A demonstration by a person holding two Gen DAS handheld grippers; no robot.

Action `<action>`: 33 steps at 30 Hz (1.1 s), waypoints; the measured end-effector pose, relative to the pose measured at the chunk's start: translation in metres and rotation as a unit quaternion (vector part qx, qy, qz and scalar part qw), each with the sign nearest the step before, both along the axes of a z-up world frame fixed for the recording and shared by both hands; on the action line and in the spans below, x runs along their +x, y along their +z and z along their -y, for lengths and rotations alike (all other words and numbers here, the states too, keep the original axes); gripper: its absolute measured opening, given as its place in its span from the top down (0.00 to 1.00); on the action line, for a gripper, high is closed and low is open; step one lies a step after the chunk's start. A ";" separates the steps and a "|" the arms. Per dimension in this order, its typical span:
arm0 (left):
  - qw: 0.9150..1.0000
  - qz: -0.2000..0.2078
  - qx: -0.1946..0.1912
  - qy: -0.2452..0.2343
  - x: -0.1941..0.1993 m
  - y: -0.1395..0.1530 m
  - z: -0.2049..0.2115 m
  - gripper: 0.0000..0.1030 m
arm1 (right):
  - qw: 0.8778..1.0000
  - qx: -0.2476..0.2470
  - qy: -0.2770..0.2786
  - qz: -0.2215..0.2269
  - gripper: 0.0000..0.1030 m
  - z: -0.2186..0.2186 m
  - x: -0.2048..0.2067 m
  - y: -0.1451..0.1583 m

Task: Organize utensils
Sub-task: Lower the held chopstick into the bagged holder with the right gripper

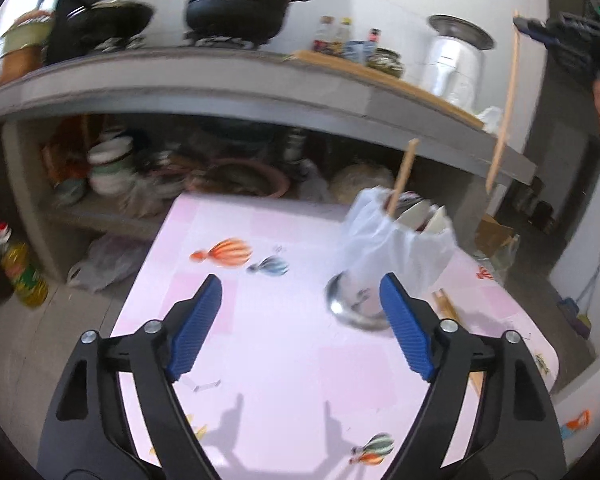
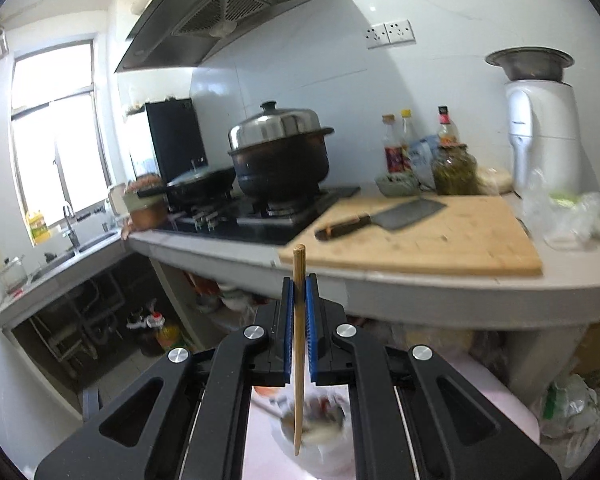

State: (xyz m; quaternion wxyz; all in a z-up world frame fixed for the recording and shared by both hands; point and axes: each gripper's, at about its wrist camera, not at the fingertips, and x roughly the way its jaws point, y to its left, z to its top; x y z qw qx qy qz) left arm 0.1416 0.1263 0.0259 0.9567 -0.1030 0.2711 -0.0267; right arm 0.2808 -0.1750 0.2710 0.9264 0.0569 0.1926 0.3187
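Observation:
On the pink table (image 1: 284, 364) stands a utensil holder (image 1: 396, 244) wrapped in a white plastic bag. One wooden chopstick (image 1: 405, 172) and some white spoons stick out of it. A metal ladle (image 1: 350, 306) lies at its foot, and more chopsticks (image 1: 449, 309) lie to its right. My left gripper (image 1: 300, 286) hovers over the table just left of the holder, open, with nothing between its fingers. My right gripper (image 2: 299, 280) is shut on a chopstick (image 2: 299, 344) that hangs upright above the holder (image 2: 320, 436). In the left wrist view that gripper (image 1: 520, 23) and its chopstick (image 1: 507, 96) are high at the right.
Behind the table runs a grey counter (image 2: 420, 292) with a wooden cutting board (image 2: 440, 240), a cleaver (image 2: 384, 218), bottles and a jar (image 2: 454, 168), and a stove with a black pot (image 2: 280, 160). Shelves under the counter hold bowls (image 1: 108, 164). Oil bottles (image 1: 24, 276) stand on the floor.

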 end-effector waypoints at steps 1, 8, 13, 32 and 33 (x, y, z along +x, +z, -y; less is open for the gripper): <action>1.000 -0.002 -0.006 0.011 -0.006 -0.005 -0.005 0.22 | 1.000 0.002 0.000 0.000 0.94 -0.007 0.006 0.001; 0.998 -0.017 -0.006 0.054 -0.034 -0.025 -0.026 0.20 | 0.999 -0.027 -0.002 -0.032 0.94 -0.066 0.060 -0.029; 0.998 -0.017 0.006 0.067 -0.040 -0.027 -0.036 0.19 | 0.997 -0.069 -0.012 -0.035 0.94 -0.091 0.073 -0.063; 0.998 -0.005 -0.003 0.065 -0.042 -0.027 -0.039 0.19 | 0.985 -0.171 0.008 0.006 0.94 -0.133 0.056 -0.127; 0.998 -0.004 -0.002 0.066 -0.042 -0.027 -0.039 0.19 | 0.986 -0.167 0.008 0.008 0.94 -0.133 0.055 -0.124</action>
